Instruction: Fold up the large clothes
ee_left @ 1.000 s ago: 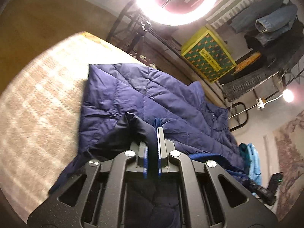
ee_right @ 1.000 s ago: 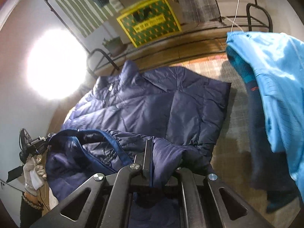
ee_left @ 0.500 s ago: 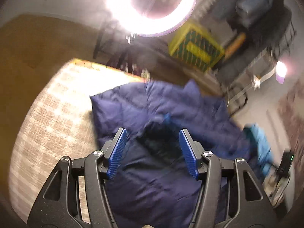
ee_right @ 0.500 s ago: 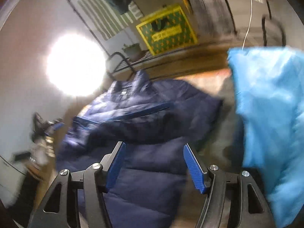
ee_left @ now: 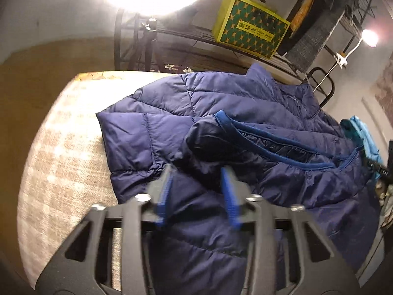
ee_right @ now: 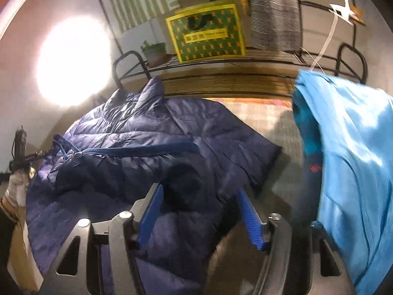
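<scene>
navy jacket (ee_left: 221,127) spread flat over a beige patterned rug (ee_left: 61,159), collar (ee_left: 260,73) toward the far edge near a black wire rack (ee_left: 172,41). quilted, with 1 dark cuff (ee_left: 208,142) folded back onto the middle and a blue-trimmed zipper edge (ee_left: 282,145) running across the body. seen also from the right wrist view: jacket (ee_right: 152,145), collar (ee_right: 152,91) at the far edge, hem nearest the camera.

left gripper (ee_left: 197,179) above the near part of the jacket, pointing down at it, jaws apart and closing, blue pads (ee_left: 167,186) either side of the cuff fold but not pressing on it; nothing gripped.

right gripper (ee_right: 199,211) above the jacket's near right corner, jaws apart and closing, pads (ee_right: 248,213) clear of the fabric; nothing gripped.

light blue garment (ee_right: 348,159) hanging at the right, beside the rug's right edge, its darker lining (ee_right: 309,142) facing the jacket. yellow-and-green box (ee_right: 206,32) on the rack beyond the far edge, with a small potted plant (ee_right: 154,51) to its left. bright ring lamp (ee_right: 71,61) at the far left.
</scene>
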